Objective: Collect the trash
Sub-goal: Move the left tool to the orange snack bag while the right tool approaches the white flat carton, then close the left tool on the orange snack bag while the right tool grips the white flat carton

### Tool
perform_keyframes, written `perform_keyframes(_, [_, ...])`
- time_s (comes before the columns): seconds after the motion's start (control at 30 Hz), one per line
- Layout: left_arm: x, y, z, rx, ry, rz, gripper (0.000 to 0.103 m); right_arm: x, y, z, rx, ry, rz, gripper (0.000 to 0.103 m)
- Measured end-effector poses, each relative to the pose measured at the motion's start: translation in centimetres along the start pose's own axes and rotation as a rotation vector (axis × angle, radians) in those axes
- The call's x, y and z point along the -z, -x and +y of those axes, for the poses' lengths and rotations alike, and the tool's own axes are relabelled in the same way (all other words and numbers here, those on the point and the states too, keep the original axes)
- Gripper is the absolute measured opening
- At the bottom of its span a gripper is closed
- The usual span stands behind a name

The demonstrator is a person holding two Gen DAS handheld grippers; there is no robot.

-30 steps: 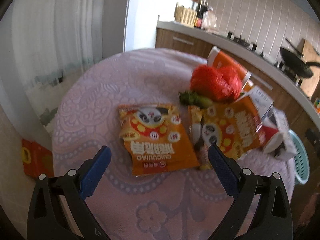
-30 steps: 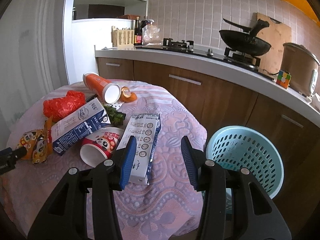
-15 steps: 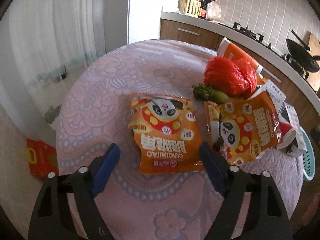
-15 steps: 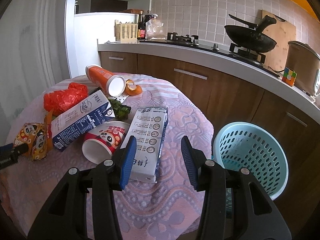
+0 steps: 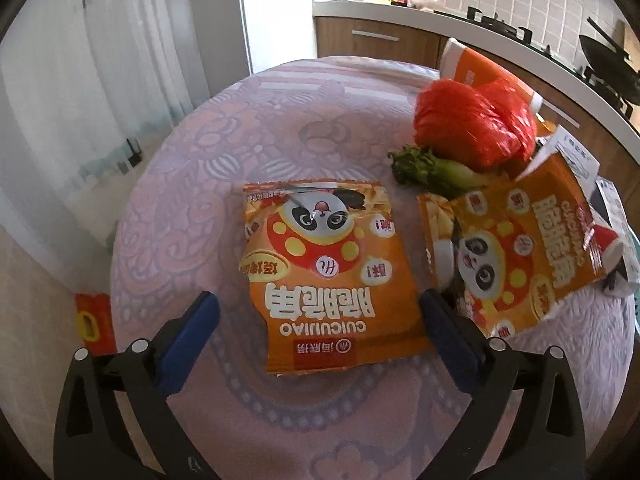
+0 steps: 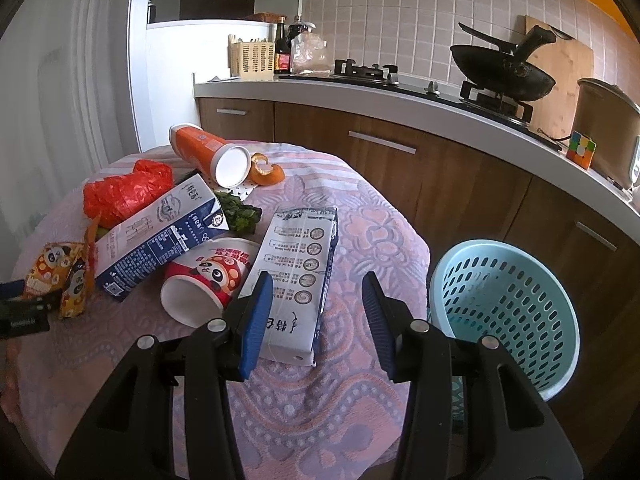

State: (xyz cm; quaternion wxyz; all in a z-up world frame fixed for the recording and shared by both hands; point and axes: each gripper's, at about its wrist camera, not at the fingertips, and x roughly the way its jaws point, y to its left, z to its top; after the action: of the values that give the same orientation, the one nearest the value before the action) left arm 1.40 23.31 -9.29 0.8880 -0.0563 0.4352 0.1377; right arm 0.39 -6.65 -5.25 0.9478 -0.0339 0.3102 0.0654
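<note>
An orange panda snack packet (image 5: 324, 280) lies flat on the pink tablecloth (image 5: 280, 128). My left gripper (image 5: 318, 300) hovers over its near end; the jaws are opening wide, one on each side, with neither pad pressing on it. A second torn packet (image 5: 516, 256) lies to its right, by a red plastic bag (image 5: 472, 124) and a green vegetable scrap (image 5: 428, 168). My right gripper (image 6: 317, 280) stands half open above a white carton (image 6: 300, 264) and grips nothing. The light blue basket (image 6: 504, 312) stands off the table's right edge.
A blue-and-white milk carton (image 6: 160, 236), a panda paper cup (image 6: 208, 280), an orange tube (image 6: 204, 152) and orange peel (image 6: 266, 172) crowd the table. Behind runs a kitchen counter (image 6: 400, 104) with a wok (image 6: 504, 72). A red item (image 5: 94, 320) lies on the floor to the left.
My left gripper has moved in over the flat snack packet; its jaws narrowed, then spread again. The right gripper has stayed put with the same opening.
</note>
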Motion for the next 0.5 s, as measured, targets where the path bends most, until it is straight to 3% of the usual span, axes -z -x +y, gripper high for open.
perform_keyframes(0.07, [0.0,0.0,0.2,0.001,-0.014,-0.009,0.094,0.1,0.0,0.0,-0.002,-0.001,0.001,0.043])
perform_keyframes(0.13, [0.1,0.4,0.2,0.001,-0.022,-0.028,0.085,0.1,-0.1,-0.1,-0.004,-0.004,0.003,0.043])
perform_keyframes(0.2, [0.2,0.8,0.2,-0.006,-0.029,-0.043,0.067,0.0,-0.2,-0.1,-0.007,-0.006,0.005,0.043])
perform_keyframes(0.23, [0.3,0.8,0.0,-0.003,-0.034,-0.044,0.065,0.0,-0.2,0.0,-0.007,-0.005,0.003,0.043])
perform_keyframes(0.33, [0.0,1.0,-0.1,0.012,-0.048,-0.060,0.039,0.0,0.0,0.1,-0.006,0.003,-0.004,0.043])
perform_keyframes(0.37, [0.0,1.1,0.0,-0.013,-0.047,-0.069,0.010,0.0,0.1,0.2,-0.005,0.004,-0.007,0.043])
perform_keyframes(0.4, [-0.1,1.2,0.1,-0.024,-0.043,-0.070,0.003,0.0,0.2,0.2,-0.006,0.005,-0.008,0.043])
perform_keyframes(0.5, [0.0,1.5,0.9,0.050,-0.009,-0.084,0.002,0.0,0.3,0.3,-0.004,0.012,-0.017,0.043])
